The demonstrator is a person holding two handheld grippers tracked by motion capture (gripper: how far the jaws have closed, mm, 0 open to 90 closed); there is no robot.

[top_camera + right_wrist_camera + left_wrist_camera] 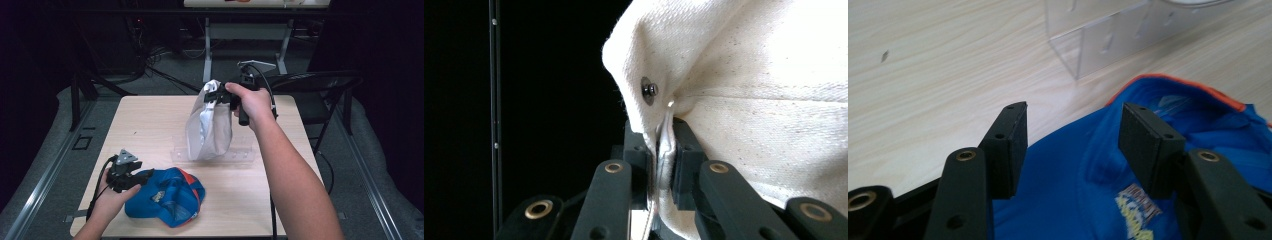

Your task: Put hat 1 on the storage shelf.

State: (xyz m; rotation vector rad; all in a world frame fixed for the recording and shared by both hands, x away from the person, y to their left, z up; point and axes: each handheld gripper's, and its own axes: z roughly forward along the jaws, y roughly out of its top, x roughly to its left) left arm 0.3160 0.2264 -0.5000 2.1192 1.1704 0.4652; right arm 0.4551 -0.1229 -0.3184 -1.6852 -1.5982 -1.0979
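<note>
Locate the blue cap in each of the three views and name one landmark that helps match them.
High view: the blue cap lies at the table's near edge, just right of the left gripper.
Left gripper view: it fills the lower right, under and between the open jaws.
Right gripper view: not in it; the white cap is clamped there.
Shared landmark: the clear plastic stand, beyond the blue cap in the high and left gripper views.

Left tool (1073,137) jaws apart, right tool (663,150) clamped, raised
</note>
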